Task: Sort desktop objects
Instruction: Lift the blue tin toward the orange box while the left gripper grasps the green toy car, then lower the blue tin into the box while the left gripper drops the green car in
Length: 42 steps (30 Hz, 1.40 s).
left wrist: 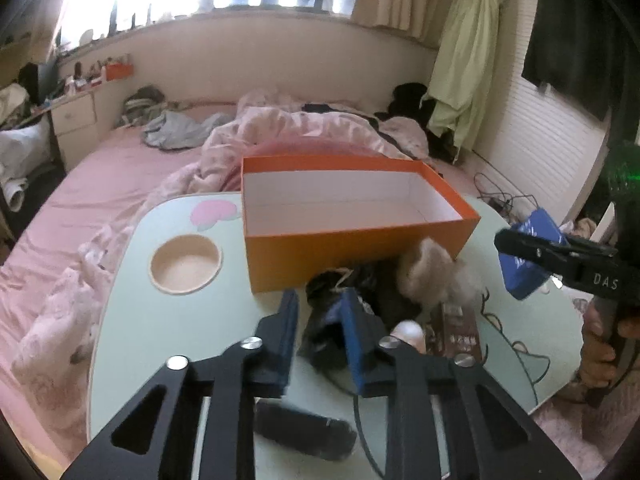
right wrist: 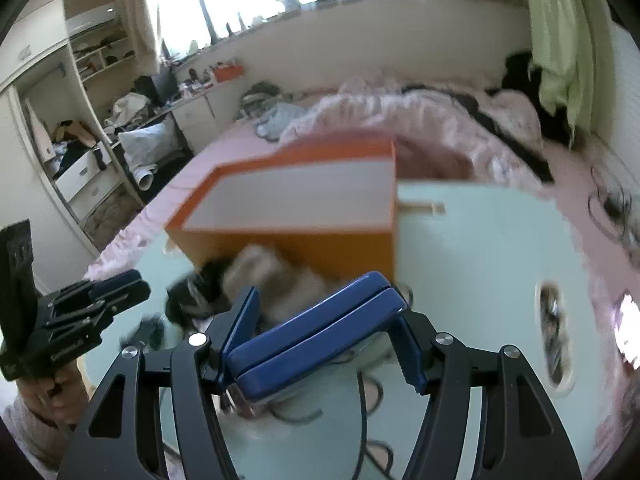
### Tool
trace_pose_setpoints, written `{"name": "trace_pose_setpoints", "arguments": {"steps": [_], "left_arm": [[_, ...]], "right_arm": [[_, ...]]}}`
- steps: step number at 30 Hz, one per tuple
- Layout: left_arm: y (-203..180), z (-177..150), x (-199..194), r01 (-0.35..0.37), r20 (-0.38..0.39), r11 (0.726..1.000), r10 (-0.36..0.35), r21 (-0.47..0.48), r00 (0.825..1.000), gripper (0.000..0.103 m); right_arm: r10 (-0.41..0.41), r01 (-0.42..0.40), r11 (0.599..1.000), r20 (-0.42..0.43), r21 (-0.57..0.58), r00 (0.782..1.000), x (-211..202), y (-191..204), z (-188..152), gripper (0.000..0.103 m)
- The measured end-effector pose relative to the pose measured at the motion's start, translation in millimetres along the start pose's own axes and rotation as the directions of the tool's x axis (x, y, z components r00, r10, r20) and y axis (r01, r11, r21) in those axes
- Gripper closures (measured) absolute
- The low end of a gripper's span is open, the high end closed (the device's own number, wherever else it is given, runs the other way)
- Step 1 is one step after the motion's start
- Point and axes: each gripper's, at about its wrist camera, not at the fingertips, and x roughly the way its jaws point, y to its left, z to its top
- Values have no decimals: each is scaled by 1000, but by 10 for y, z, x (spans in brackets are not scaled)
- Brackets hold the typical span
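In the left wrist view my left gripper (left wrist: 320, 304) has its blue pads close together on a black crumpled bundle (left wrist: 320, 340), just above the pale green table (left wrist: 160, 328); a black cord trails down from it. My right gripper (right wrist: 326, 300) is shut on a blue folded case (right wrist: 316, 340) and holds it above the table. That case (left wrist: 528, 248) also shows at the right of the left wrist view. An open orange box (left wrist: 360, 236) with a white inside stands at the back of the table. A beige fluffy item (left wrist: 432, 272) lies against the box front.
A brown packet (left wrist: 460, 328), a pinkish round thing (left wrist: 408, 332) and a dark cylinder (left wrist: 304, 428) lie near the pile. A round recess (left wrist: 186, 264) is set in the tabletop at the left. A pink bed (left wrist: 100, 184) with bedding surrounds the table. Cables (right wrist: 608, 204) lie at the right.
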Motion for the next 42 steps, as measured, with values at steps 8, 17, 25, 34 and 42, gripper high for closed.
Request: {"name": "trace_pose_setpoints", "arguments": {"steps": [8,17,25,34,42], "left_arm": [[391,-109,-179,63,-10,998,-63,-19,998,46],[177,-440,-11,100,-105,993,-94,57,990,32],[65,-547,143,-49,-135,993,64,109,989,77],[-15,175,-94,47,17,998,-47,38,999,76],[-62,947,488,29,25,999,-28,-38,999,76]], "right_arm": [[-1,2,1000,23,-27,1000,-44,37,39,40],[27,-27,999,-3,29,1000,29,-32,-89,39],[36,-37,998,6,44,999,-25,-52,-113,40],[35,-35,999,16,-8,999,15,96,109,40],[-19,19,1000,61,-4,998,378,194,685,39]]}}
